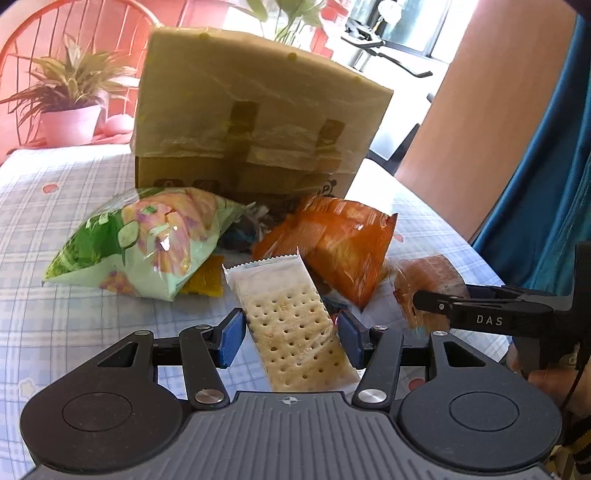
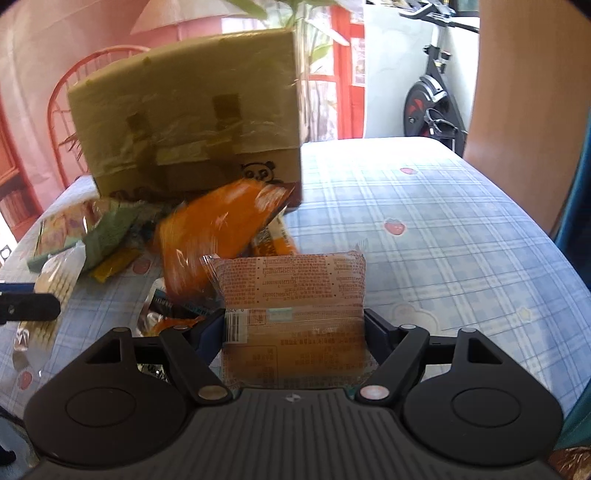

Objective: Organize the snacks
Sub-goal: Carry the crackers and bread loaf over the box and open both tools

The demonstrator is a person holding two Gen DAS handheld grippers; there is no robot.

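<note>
My left gripper [image 1: 290,338] is shut on a clear cracker packet [image 1: 291,321], its blue pads pressing both long sides. My right gripper [image 2: 295,338] is shut on an orange-brown wrapped cake packet [image 2: 291,306], held above the table; this packet also shows in the left wrist view [image 1: 424,288]. A snack pile lies in front of a cardboard box [image 1: 255,114]: a green chip bag [image 1: 144,240], an orange bag [image 1: 340,243], a small yellow packet [image 1: 207,282]. The box [image 2: 192,122] and orange bag [image 2: 218,225] also show in the right wrist view.
The table has a blue checked cloth [image 2: 424,221]. A potted plant [image 1: 70,110] and an orange chair [image 1: 74,33] stand behind the table on the left. An exercise bike [image 2: 432,99] stands beyond the far edge. A person's blue clothing [image 1: 546,184] is at the right.
</note>
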